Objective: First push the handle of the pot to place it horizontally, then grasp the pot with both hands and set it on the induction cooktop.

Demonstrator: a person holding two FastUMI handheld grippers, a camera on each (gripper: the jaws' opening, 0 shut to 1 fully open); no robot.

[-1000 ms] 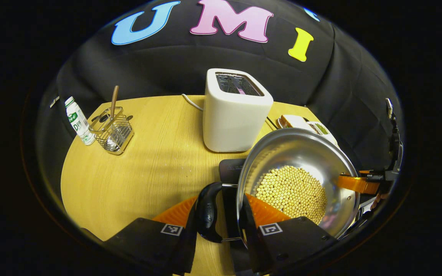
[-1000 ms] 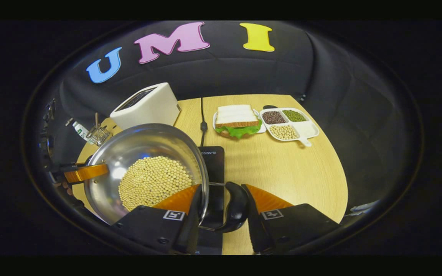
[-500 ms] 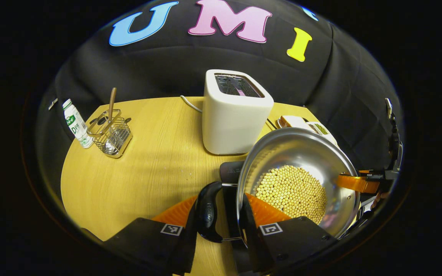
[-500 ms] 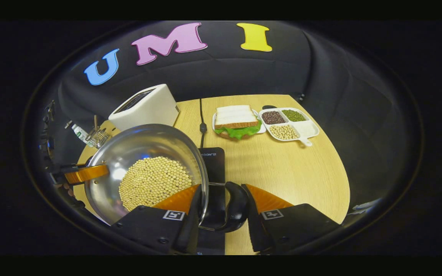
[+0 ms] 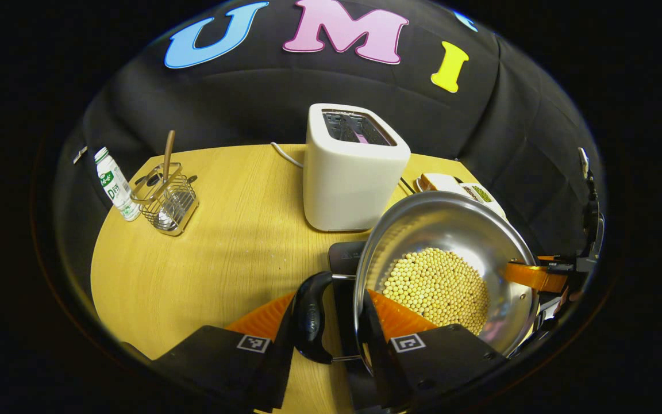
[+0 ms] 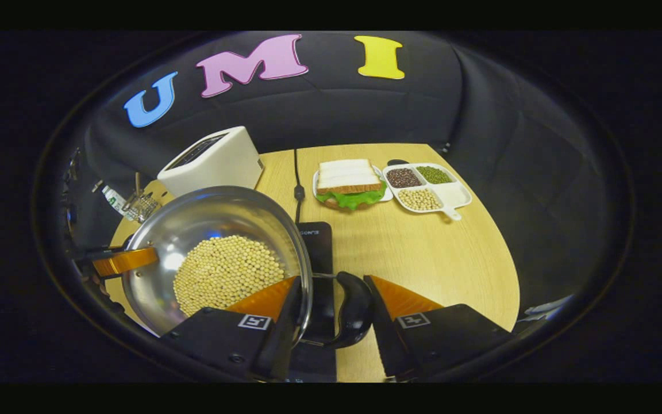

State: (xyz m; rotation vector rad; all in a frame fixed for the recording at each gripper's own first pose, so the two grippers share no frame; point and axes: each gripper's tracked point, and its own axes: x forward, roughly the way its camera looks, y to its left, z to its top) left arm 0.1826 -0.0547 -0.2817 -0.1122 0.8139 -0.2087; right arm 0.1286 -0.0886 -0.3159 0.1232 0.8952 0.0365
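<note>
Pot (image 5: 457, 241) of soybeans (image 5: 437, 287) held over induction cooktop (image 6: 316, 244), left gripper (image 5: 328, 325) and right gripper (image 6: 331, 307) each pinching a side handle; barely shifted since a second ago, so lowering remains. Toaster (image 5: 354, 167) just ahead, sandwich (image 6: 349, 184) and bean tray (image 6: 427, 187) beyond, nothing blocking.

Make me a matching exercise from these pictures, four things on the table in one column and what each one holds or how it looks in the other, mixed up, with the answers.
Things:
1. pot
2. toaster
3. wire basket
4. divided tray

Descriptions:
A. white box with open slots on top
B. holds a wooden-handled utensil
C. heap of pale yellow beans inside
D. dark, green and pale beans in separate compartments

Pairs: 1-C, 2-A, 3-B, 4-D
</note>
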